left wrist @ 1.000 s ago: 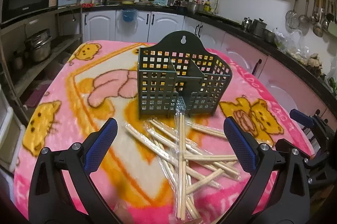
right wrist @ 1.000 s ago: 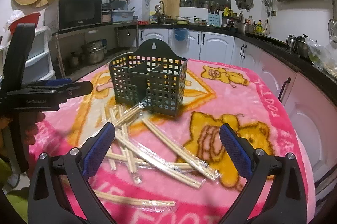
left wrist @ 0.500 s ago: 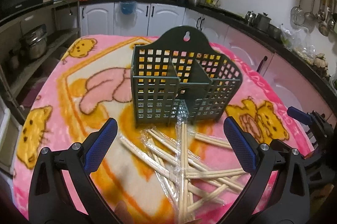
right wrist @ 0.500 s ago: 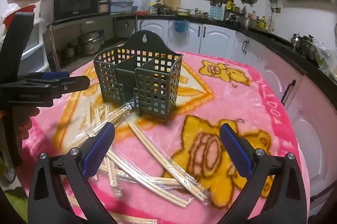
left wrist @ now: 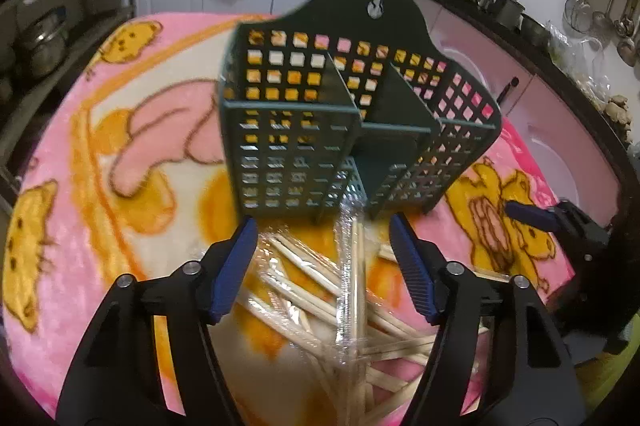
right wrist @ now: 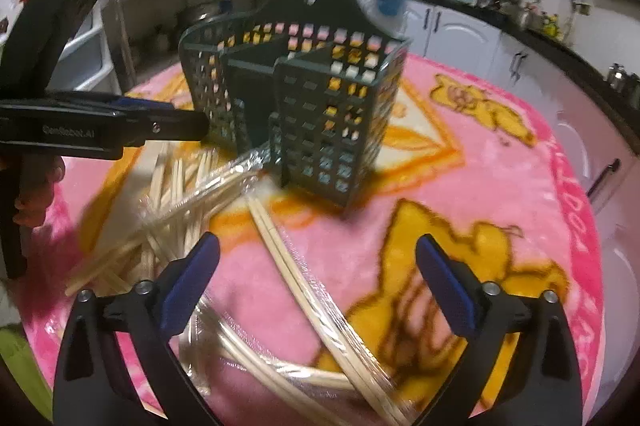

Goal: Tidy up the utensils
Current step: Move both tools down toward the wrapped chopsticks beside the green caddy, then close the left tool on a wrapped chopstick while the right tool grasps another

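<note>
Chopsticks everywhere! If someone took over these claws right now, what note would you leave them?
Left claw: closing over the wrapped chopsticks, nothing gripped yet.
Right claw: closing too, one wrapped pair lying between its fingers, not pinched.
Green holder stands upright on the pink blanket, compartments apparently empty.
Done: nothing sorted.
Left: lift each pair into the holder.

- The left gripper (left wrist: pixel 322 240) tilts downward, jaws closing, its blue pads apart and pressing nothing.
- The right gripper (right wrist: pixel 318 260) tilts downward, jaws wide, closing, pads touching nothing.
</note>
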The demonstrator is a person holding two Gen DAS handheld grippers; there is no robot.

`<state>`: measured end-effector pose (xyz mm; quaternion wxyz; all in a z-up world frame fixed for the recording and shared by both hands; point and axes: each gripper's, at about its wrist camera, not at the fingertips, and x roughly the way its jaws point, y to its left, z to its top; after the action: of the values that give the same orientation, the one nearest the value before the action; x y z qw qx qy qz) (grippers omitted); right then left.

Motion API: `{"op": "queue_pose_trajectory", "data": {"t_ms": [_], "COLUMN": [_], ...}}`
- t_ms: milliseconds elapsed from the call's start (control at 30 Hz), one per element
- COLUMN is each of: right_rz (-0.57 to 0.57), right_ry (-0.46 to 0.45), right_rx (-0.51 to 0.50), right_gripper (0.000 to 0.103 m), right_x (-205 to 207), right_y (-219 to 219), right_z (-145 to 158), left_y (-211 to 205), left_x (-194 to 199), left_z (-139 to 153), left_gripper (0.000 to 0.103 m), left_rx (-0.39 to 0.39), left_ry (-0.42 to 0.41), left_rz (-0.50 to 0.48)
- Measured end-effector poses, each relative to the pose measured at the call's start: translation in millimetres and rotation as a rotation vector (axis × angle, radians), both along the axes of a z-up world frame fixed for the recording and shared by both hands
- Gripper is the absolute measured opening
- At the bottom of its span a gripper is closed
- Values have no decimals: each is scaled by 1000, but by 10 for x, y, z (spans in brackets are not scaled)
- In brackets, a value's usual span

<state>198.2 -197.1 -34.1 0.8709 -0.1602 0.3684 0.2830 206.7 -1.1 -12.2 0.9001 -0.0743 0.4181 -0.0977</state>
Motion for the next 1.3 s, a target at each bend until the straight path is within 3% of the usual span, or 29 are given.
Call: {"op": "queue_pose_trajectory", "data": {"t_ms": [167, 367, 633, 733, 1033, 1300], "right_rz": [47, 87, 123, 129, 111, 102], "right_ry": [45, 75, 96, 100, 92, 42], "right_rx": [-32, -55, -73, -77, -62, 13], "right_gripper": [77, 57, 22, 11, 6, 6], "right_x": [81, 114, 115, 108, 92, 21], "right_y": [129, 229, 314, 303, 91, -70], "right_z": [-133, -219, -297, -285, -211, -22], "left_y": [-88, -148, -199, -215, -246, -231], "left_x": [57, 140, 193, 218, 332, 324], "left_z": [-83, -176, -290, -317, -410, -398], "left_gripper": [47, 42, 40, 33, 26, 7], "left_rx": [4, -5, -13, -13, -12, -9], "left_ry": [29, 69, 114, 125, 174, 175], "left_rz": [-24, -42, -47, -53, -51, -51]}}
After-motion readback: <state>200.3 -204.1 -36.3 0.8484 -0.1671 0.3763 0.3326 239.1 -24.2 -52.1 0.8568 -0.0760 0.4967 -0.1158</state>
